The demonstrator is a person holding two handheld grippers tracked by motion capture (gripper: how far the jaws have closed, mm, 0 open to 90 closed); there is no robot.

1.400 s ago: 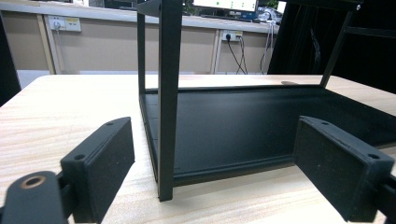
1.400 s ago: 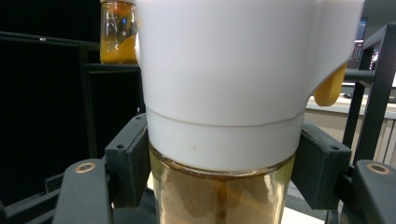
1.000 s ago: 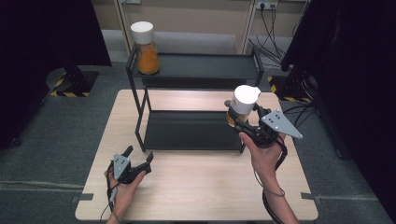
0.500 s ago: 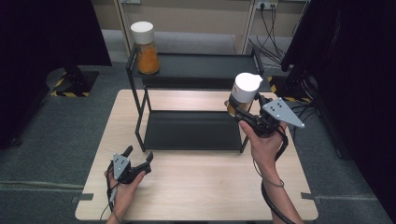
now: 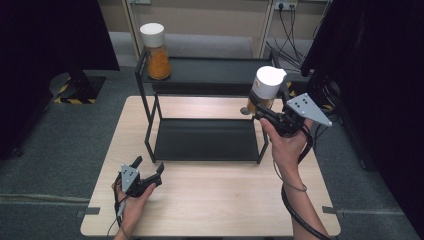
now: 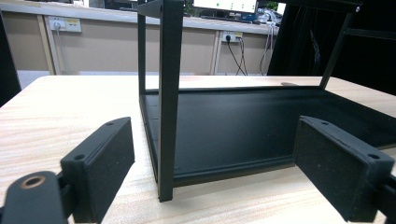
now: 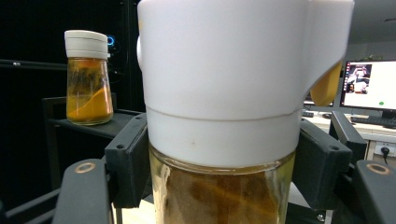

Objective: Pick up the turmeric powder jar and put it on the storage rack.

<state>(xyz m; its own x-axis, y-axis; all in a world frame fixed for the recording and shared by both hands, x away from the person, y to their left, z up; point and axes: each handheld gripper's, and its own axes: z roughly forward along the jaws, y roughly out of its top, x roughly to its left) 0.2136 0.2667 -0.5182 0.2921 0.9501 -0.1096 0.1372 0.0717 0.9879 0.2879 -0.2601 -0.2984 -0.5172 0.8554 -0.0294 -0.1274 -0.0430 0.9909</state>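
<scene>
**Jar in the air beside the rack's top shelf**

The right gripper (image 5: 267, 111) was clamped on a jar (image 5: 265, 90), its pads (image 7: 128, 158) pressing the glass just under the wide white cap, with brownish-orange powder showing below. The jar hung upright off the right end of the rack (image 5: 205, 145), about level with the top shelf (image 5: 210, 75), and clear of the table (image 5: 200, 200). Across that shelf, at its left end, stood a second jar (image 5: 156, 50) of orange powder.

To my eye the grip was the weak spot. The pads sat high, at the cap's edge, so a tilt of the wrist might have let the heavy glass swing or slide down. Going in over the shelf, the jar's bottom could also have caught the rack's right post or the shelf lip; how much clearance there was I couldn't judge from where the cameras stood.

The left gripper (image 5: 142, 175) rested on the table in front of the rack's near-left leg, jaws wide apart and holding nothing.

Against a second before, the jar and right hand had risen and edged toward the shelf. The left gripper and the far jar had not budged.
</scene>
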